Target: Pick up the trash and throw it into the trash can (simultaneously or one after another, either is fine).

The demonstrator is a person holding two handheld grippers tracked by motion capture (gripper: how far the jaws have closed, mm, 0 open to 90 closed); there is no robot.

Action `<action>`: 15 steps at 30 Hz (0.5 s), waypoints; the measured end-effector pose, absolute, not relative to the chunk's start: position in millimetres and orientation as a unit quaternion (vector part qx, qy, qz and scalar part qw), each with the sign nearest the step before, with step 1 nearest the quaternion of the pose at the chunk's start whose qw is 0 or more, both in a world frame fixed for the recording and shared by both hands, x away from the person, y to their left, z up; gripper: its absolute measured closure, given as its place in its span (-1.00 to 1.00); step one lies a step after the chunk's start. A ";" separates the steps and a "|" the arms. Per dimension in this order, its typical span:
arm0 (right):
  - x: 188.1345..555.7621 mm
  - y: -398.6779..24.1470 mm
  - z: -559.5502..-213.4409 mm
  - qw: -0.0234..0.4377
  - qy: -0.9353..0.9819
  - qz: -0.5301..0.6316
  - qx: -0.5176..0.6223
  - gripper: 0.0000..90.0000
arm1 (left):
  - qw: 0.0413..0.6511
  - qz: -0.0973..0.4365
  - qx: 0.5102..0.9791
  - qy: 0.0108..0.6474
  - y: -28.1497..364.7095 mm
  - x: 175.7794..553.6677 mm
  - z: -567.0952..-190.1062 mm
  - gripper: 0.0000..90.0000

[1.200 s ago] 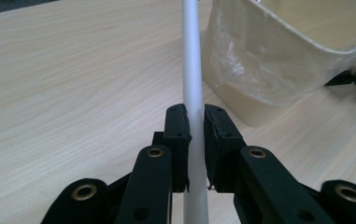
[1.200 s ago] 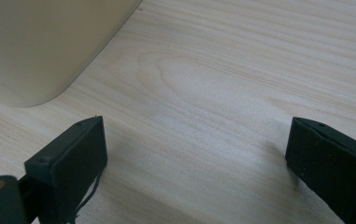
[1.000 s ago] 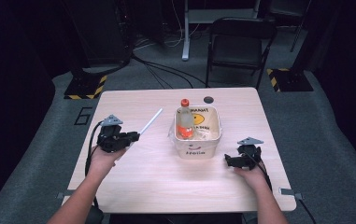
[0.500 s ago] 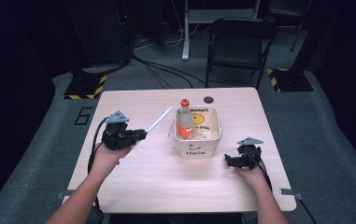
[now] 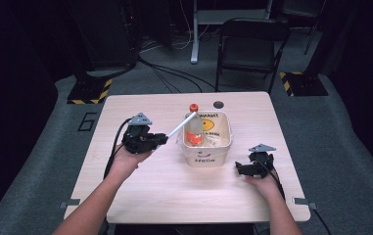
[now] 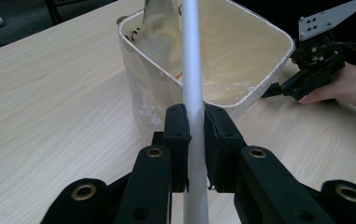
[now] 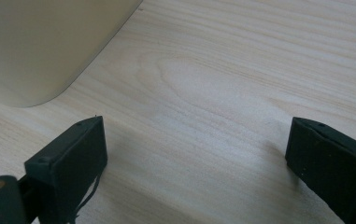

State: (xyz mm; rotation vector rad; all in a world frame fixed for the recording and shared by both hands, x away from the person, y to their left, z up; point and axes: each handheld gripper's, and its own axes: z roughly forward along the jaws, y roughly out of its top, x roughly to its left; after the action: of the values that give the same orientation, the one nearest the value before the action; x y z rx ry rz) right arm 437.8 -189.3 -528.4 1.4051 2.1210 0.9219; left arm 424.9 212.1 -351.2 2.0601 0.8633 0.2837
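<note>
1. Left hand-held gripper [image 6: 192,135]: its two black jaws are pressed onto a long white plastic rod [image 6: 192,84] and pinch it near its lower end. In the high view this hand-held gripper [image 5: 160,139] is over the left half of the counter, with the rod [image 5: 181,125] slanting up and to the right from it.

2. Rod tip: it reaches over the near-left rim of the cream, square, soft-walled plastic bin with a smiley face and printed lettering [image 5: 221,147]. The left gripper view looks along the rod into the bin's open mouth [image 6: 278,60].

3. Bin contents: a clear plastic bottle with an orange cap [image 5: 193,128] stands upright inside, toward the left wall.

4. Right hand-held gripper [image 5: 238,170]: low at the counter to the right of the bin, near its front corner. Its jaws are spread wide with only bare wood between them in the right gripper view [image 7: 199,163]; it grips nothing.

5. Light wooden counter [image 5: 140,196]: the bin sits near its middle.

6. Step in hand (judged): carrying the rod to the bin for placing; the rod is not yet released.

7. Next move (judged): bring the rod farther over the opening, tilt its free end down clear of the bottle, then part the jaws. The idle hand-held gripper could steady the soft wall.
</note>
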 end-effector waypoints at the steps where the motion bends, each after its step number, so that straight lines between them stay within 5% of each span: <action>1: 437.8 -189.3 -528.4 0.216 0.765 0.332 0.507 -0.90 | 0.429 0.112 0.828 0.344 209.9 425.8 -351.0 0.78; 15: 437.9 -189.3 -528.4 0.217 0.765 0.332 0.507 -0.90 | 0.424 0.097 0.837 0.334 180.8 436.7 -354.7 0.78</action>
State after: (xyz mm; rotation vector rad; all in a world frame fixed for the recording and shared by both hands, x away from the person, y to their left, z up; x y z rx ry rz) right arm 437.9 -189.3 -528.4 1.4038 2.1204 0.9204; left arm 436.7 180.8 -354.7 2.0934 0.8346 0.2434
